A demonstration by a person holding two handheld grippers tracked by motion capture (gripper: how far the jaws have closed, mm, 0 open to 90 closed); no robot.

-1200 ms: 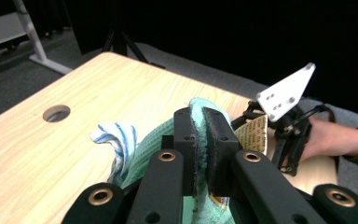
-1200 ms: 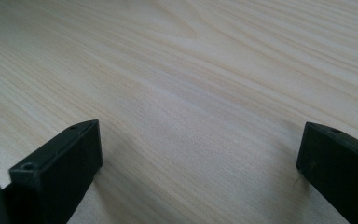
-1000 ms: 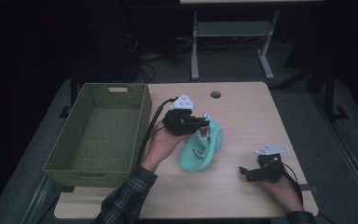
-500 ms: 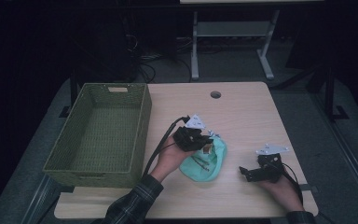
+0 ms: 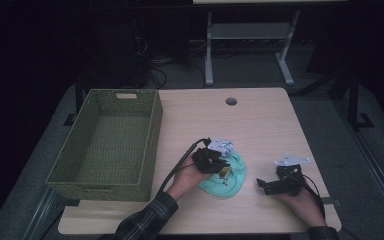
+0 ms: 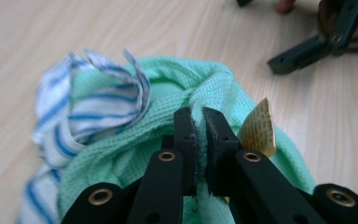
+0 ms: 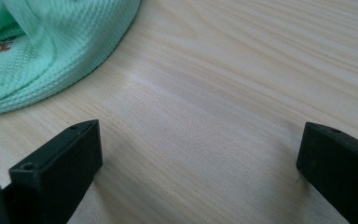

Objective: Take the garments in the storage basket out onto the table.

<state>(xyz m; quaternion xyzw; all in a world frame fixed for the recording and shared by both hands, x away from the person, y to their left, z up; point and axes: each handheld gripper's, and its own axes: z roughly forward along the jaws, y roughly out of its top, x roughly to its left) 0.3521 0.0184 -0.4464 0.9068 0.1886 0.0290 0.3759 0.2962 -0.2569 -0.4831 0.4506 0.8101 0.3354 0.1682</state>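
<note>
Standing empty at the left of the wooden table (image 5: 260,120), a green woven basket (image 5: 105,137) looks ready to receive laundry. Lower centre, the mint-green cloth (image 6: 177,93) lies bunched, a fold clamped between the left gripper (image 6: 199,123) jaws, seemingly for lifting. Lower right, the right gripper (image 7: 198,154) rests wide apart, holding nothing.

Your high view is dim, with darkness swallowing everything beyond the table (image 5: 260,120). Both gripper views look brighter and evenly lit, though their near jaws blur.
</note>
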